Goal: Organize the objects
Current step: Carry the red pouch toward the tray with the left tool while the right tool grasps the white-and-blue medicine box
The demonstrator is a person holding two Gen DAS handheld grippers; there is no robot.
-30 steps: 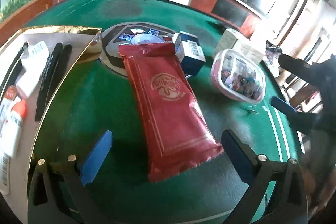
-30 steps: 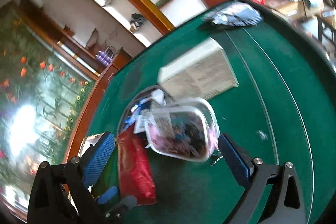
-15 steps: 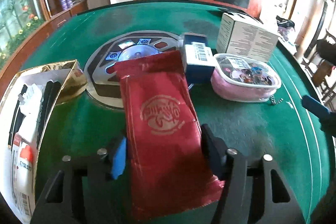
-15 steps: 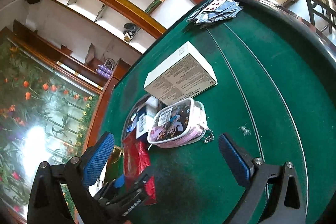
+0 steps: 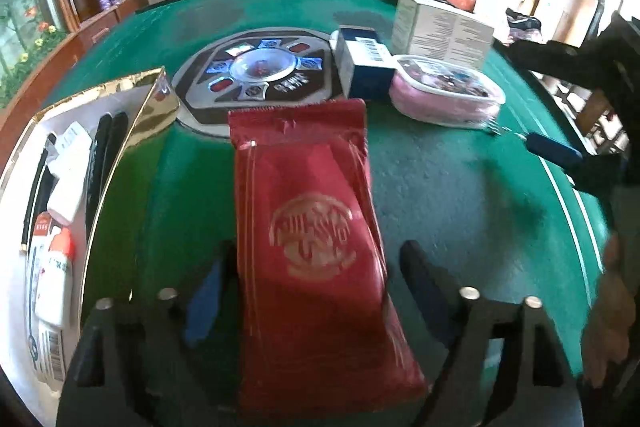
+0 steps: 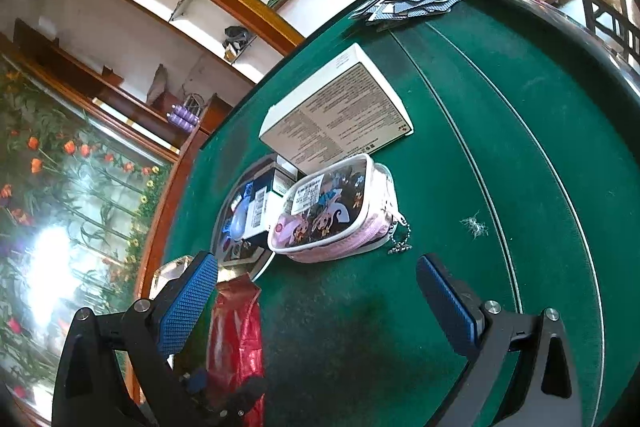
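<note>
A long red foil packet [image 5: 312, 219] lies on the green table [image 5: 460, 195] and runs between the fingers of my left gripper [image 5: 312, 291]. The jaws are opening, and the pads stand just off the packet's sides without pressing it. The same packet [image 6: 236, 339] shows at the lower left of the right wrist view, with the left gripper's dark frame over its near end. My right gripper [image 6: 316, 307] is open with nothing between its fingers. It hovers short of a pink pouch with a clear cartoon lid [image 6: 332, 211], which also shows in the left wrist view [image 5: 444, 95].
A gold-walled tray [image 5: 132, 131] at the left holds pens, a white bottle and small packs. The table's round centre console [image 5: 260, 75] lies behind the packet. A dark blue box [image 5: 364, 67] and a white printed box [image 6: 340, 111] stand beside the pouch. Playing cards [image 6: 408, 1] lie at the far rim.
The left jaws closed in on the red packet from wide open, then spread again, and the left view rolled level. The right gripper drew back a little from the pink pouch.
</note>
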